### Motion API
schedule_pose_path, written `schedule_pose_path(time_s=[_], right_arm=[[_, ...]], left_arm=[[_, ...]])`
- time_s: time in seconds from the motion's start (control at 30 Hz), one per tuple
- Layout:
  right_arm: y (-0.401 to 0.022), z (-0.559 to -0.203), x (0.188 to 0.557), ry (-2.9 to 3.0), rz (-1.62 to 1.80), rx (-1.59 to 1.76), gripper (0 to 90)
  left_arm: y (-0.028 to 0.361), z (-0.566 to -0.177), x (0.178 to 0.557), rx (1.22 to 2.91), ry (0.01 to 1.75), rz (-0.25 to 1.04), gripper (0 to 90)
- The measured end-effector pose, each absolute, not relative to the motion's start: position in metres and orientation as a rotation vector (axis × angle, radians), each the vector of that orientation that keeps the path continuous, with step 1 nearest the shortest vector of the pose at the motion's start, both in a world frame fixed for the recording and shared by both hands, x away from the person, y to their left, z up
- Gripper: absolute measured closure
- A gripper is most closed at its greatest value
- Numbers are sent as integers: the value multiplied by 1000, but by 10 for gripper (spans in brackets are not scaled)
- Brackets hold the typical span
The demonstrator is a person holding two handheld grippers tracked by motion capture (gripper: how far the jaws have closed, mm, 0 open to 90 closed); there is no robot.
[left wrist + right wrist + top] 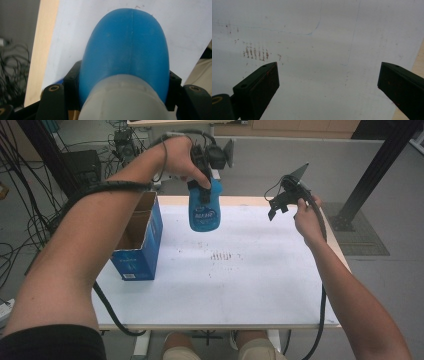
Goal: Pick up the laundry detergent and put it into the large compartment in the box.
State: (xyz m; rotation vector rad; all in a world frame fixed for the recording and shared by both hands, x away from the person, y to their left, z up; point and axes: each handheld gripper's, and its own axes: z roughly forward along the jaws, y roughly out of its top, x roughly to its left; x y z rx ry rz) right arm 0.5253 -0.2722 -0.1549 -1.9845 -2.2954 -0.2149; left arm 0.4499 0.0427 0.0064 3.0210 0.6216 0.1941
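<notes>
**Blue bottle held in the air above the table**

A blue bottle [205, 210] is pinched near its top by the left gripper [202, 187] and is held clear of the white table [240, 285], hanging bottom down over the far side. In the left gripper view, the bottle [126, 45] is seen clamped between the two black jaws at its pale neck. An open blue box [137, 242] is stood at the table's left edge. The right gripper [280, 207] is held above the table's far right, its jaws spread wide with nothing between them.
</notes>
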Motion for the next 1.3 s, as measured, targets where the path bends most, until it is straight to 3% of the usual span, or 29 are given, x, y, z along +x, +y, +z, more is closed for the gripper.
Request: schedule_pose_path(time_s=[0.23, 0.63, 0.9, 1.3], right_arm=[[-276, -155, 526, -2286, -232, -1981, 37], [-279, -153, 524, -2281, -242, -1989, 37], [-280, -151, 522, -2280, -242, -1998, 37], [-268, -150, 521, -2315, -233, -1963, 37]], left_arm=[[57, 48, 449, 2917, 939, 226, 373], [115, 120, 447, 2612, 1587, 298, 372], [165, 148, 435, 2395, 1834, 321, 374], [201, 160, 426, 2202, 2084, 327, 374]])
